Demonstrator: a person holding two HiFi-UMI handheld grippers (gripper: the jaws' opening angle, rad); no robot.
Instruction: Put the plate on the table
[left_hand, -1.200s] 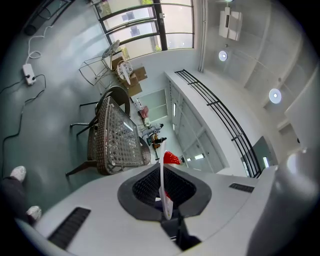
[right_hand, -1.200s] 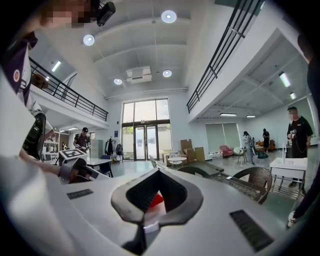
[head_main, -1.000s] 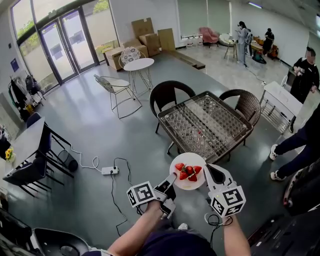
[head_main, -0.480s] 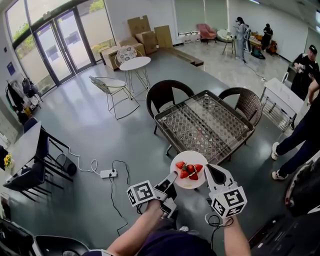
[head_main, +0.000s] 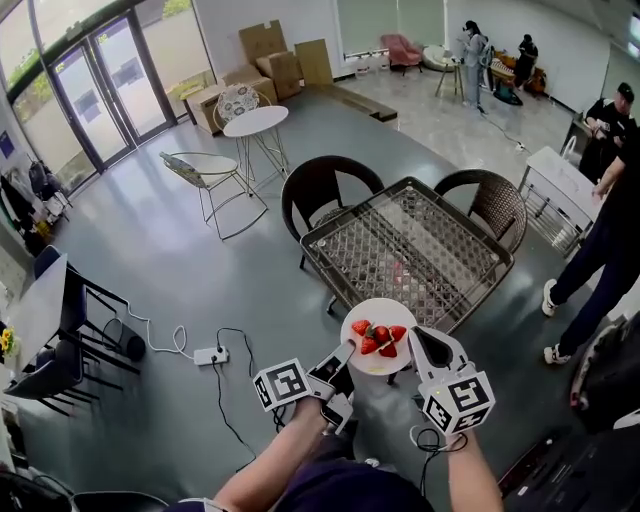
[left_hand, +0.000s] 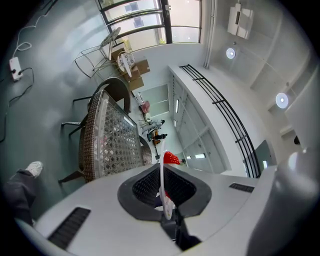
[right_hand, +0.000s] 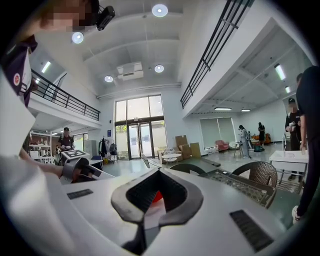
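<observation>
Left gripper (head_main: 343, 357) and right gripper (head_main: 417, 342) both clamp the plate (head_main: 378, 310) by its rim, strawberries (head_main: 377, 340) on it. Plate's airborne at the glass-top table (head_main: 420, 250) near edge; 2 wicker chairs (head_main: 322, 190) behind, a person (head_main: 590, 260) standing right of it.

bright even daylight from glass doors (head_main: 95, 85) plus ceiling spotlights (right_hand: 160, 10), sharp centre, heavy fisheye bending at edges

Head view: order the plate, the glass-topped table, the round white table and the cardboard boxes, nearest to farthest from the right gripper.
1. plate, gripped at the right gripper, just to its left.
2. glass-topped table, directly ahead.
3. round white table, farther ahead, to the left.
4. cardboard boxes, by the far wall, left.
</observation>
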